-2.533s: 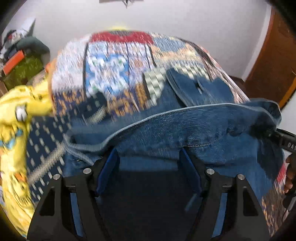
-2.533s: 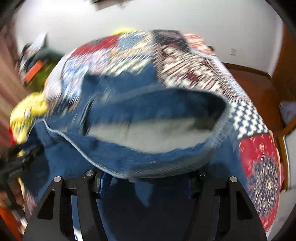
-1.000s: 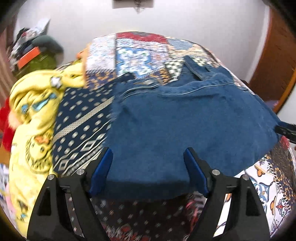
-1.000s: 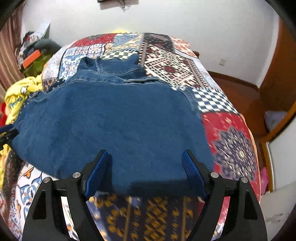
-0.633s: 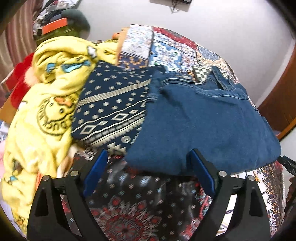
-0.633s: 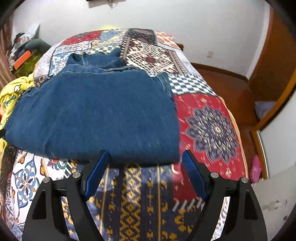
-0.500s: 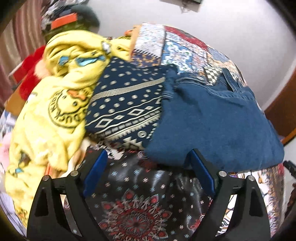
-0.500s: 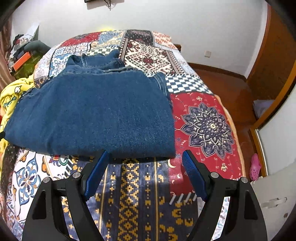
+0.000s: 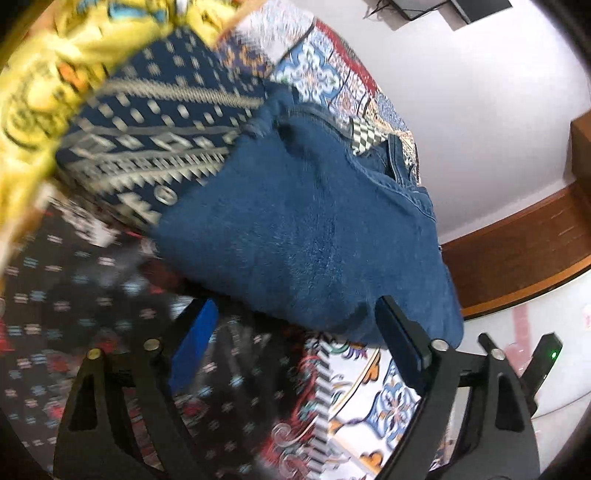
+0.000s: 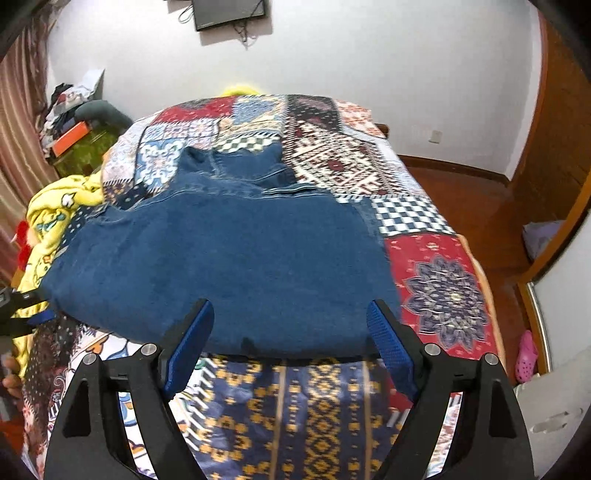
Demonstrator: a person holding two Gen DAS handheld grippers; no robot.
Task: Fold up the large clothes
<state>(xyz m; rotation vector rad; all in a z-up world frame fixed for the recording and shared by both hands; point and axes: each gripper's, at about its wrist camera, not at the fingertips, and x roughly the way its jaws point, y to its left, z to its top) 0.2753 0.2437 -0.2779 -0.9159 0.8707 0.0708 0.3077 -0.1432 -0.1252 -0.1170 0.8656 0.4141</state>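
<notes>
The folded jeans point(image 10: 229, 258) lie flat on the bed point(image 10: 439, 280), long way running side to side. The right gripper point(image 10: 290, 325) hangs at their near edge, the left gripper point(image 9: 295, 328) by the left end. Both sets of jaws are wide apart and hold nothing.

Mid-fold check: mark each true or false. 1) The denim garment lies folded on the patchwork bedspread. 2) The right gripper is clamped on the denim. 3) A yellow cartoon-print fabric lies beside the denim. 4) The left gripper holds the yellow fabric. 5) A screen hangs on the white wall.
1) True: the denim garment lies folded on the patchwork bedspread.
2) False: the right gripper is open, with nothing between its pads.
3) True: the yellow fabric is bunched to the denim's left in the right wrist view.
4) False: the left gripper is open and empty.
5) True: the screen hangs there.
</notes>
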